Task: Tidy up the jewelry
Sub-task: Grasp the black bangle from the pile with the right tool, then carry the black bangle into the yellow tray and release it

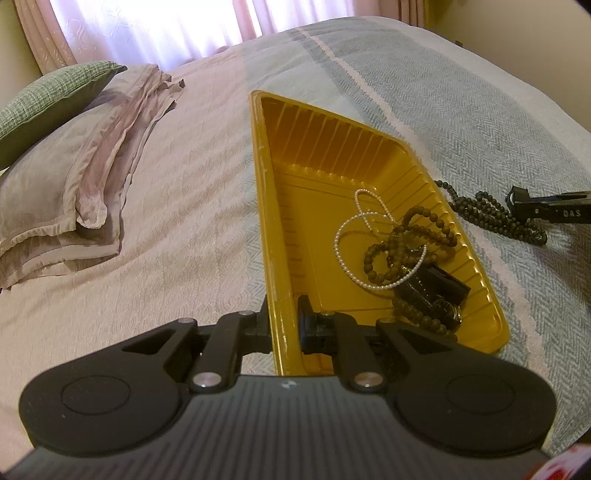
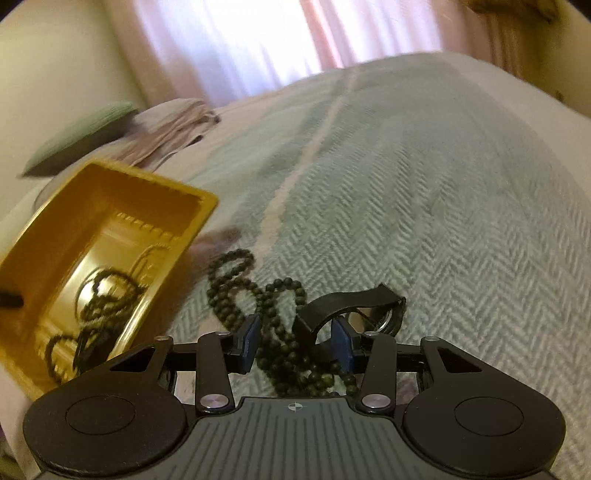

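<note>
**Sorting beads into a yellow tray on the bed**

Lying on the grey-green blanket [image 2: 424, 206] is a long string of dark beads [image 2: 258, 306], curled in loops just beside the yellow tray [image 2: 110, 184]. A black watch [image 2: 365, 306] is lying right next to the beads, touching them, with its strap sticking up in a hoop.

The right gripper [image 2: 297, 341] is hanging low over this pile. Its jaws are standing apart, with the beads and the end of the watch strap sitting in the gap between them. The pads are not pressing on anything that I can see. The picture from this side is a bit blurry.

Inside the tray, more things are already piled at one end: a string of small white pearls [image 1: 349, 236], a brown bead string [image 1: 406, 240] twisted through it, and something black [image 1: 439, 288] under them that I cannot make out well.

The left gripper [image 1: 282, 325] is pinching the near wall of the tray. Its jaws are clamped on the thin yellow edge, one finger outside and one finger inside.

From the left side, the tip of the right gripper [image 1: 546, 210] is showing over the dark beads [image 1: 491, 216] on the blanket.

Farther back, pinkish pillows [image 1: 66, 184] are sitting in a stack with a green cushion [image 1: 48, 99] behind them. Pale curtains [image 1: 166, 29] are glowing with daylight.
</note>
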Demonstrator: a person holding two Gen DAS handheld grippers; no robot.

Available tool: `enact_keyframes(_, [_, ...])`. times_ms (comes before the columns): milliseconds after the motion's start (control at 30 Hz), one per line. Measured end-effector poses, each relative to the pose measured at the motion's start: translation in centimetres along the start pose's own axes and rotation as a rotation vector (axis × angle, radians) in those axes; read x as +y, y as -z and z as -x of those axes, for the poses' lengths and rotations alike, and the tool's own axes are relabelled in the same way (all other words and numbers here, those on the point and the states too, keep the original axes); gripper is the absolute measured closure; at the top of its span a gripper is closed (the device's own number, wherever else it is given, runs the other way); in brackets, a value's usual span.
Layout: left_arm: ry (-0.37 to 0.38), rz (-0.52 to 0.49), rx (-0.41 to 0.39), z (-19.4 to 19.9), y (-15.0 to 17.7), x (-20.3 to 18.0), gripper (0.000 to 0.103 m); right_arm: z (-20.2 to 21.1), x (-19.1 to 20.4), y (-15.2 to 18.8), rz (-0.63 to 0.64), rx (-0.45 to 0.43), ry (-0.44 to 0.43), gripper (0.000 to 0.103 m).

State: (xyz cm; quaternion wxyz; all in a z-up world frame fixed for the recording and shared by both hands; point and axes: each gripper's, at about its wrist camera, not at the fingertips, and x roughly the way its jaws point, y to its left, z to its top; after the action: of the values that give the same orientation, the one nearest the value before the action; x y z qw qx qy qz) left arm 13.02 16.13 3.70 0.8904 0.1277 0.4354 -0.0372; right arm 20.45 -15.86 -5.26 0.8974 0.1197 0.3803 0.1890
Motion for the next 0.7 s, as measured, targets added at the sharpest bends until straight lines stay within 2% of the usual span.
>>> enact_keyframes(67, [0.000,-0.001,0.000,0.0,0.0,0.0,0.093,-0.3,-0.2,0.0,-0.019,0.001,0.007,0.075])
enact_keyframes(100, [0.001,0.000,0.000,0.0,0.0,0.0,0.093,-0.3,-0.2,0.1,-0.026,0.000,0.012,0.086])
enact_keyframes(133, [0.001,0.000,0.000,0.0,0.0,0.1,0.093,-0.2,-0.2,0.1,-0.026,-0.001,0.020,0.088])
enact_keyframes(333, [-0.001,0.000,0.002,-0.2,0.2,0.2,0.093,1.1,0.8,-0.5,0.072,-0.045,0.028,0.098])
enact_keyframes(500, [-0.001,-0.002,0.002,-0.2,0.1,0.0,0.093,2.6,0.6,-2.1,0.137,-0.061,-0.013,0.098])
enact_keyframes(700, [0.000,-0.001,0.001,-0.1,0.0,0.1,0.093,4.0,-0.3,-4.3,0.112,-0.069,-0.076,0.098])
